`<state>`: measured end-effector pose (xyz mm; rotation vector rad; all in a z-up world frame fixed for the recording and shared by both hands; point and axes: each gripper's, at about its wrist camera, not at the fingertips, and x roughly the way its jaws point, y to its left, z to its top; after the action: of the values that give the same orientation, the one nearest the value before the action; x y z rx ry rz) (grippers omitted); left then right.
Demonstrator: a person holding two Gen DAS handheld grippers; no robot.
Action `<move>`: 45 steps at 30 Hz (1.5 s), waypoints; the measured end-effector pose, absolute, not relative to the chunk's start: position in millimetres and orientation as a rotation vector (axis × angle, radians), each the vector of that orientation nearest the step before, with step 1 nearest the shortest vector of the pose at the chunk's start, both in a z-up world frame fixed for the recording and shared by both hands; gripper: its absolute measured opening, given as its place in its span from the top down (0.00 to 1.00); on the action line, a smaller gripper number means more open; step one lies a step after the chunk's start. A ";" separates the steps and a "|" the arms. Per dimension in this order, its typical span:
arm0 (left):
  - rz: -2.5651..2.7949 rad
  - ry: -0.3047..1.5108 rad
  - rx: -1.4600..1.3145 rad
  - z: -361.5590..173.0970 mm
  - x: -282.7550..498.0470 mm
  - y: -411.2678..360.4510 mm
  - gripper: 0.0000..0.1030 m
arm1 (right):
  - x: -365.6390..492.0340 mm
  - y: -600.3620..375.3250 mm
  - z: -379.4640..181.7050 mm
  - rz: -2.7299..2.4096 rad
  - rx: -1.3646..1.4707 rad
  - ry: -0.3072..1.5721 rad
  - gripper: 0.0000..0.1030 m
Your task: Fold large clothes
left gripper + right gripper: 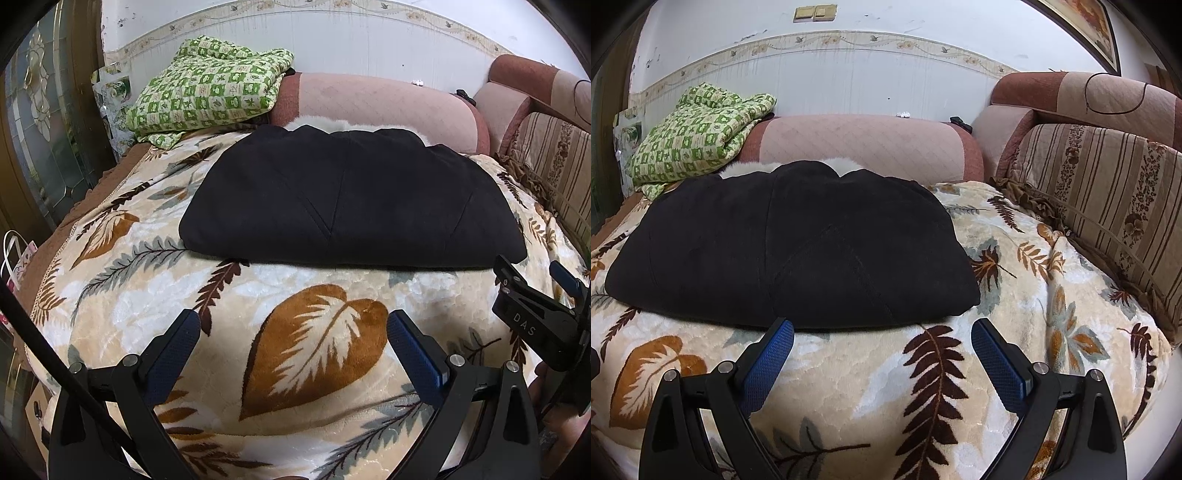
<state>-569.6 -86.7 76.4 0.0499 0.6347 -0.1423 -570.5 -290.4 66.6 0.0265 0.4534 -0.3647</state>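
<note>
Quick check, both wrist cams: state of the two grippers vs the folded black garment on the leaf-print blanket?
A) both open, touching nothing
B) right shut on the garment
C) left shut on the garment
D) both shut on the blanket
A: the left gripper and the right gripper both have their blue-padded fingers spread wide over the leaf-print blanket, short of the folded black garment, gripping nothing.

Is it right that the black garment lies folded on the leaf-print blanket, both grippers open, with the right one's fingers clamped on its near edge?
Not quite. The right gripper is open but holds nothing: in the right wrist view its fingers sit just short of the black garment. The rest stands: the garment lies folded on the leaf-print blanket, and the left gripper is open too.
</note>
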 end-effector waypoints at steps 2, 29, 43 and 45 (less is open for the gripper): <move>-0.143 0.640 0.052 74.9 -569.2 -86.2 0.02 | -570.6 -289.9 66.2 -0.366 0.023 0.454 0.04; -0.141 0.653 0.070 70.7 -570.1 -86.4 0.02 | -562.8 -294.5 60.7 -0.456 -0.027 0.523 0.04; -0.148 0.649 0.095 74.2 -578.2 -92.3 0.02 | -565.1 -295.5 62.5 -0.428 0.008 0.526 0.04; -0.148 0.647 0.096 74.2 -577.9 -93.2 0.02 | -565.5 -294.5 62.5 -0.421 0.010 0.526 0.04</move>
<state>-577.9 -93.2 74.2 0.0963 0.6470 -0.1482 -565.5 -294.5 62.5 0.0104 0.5259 -0.4205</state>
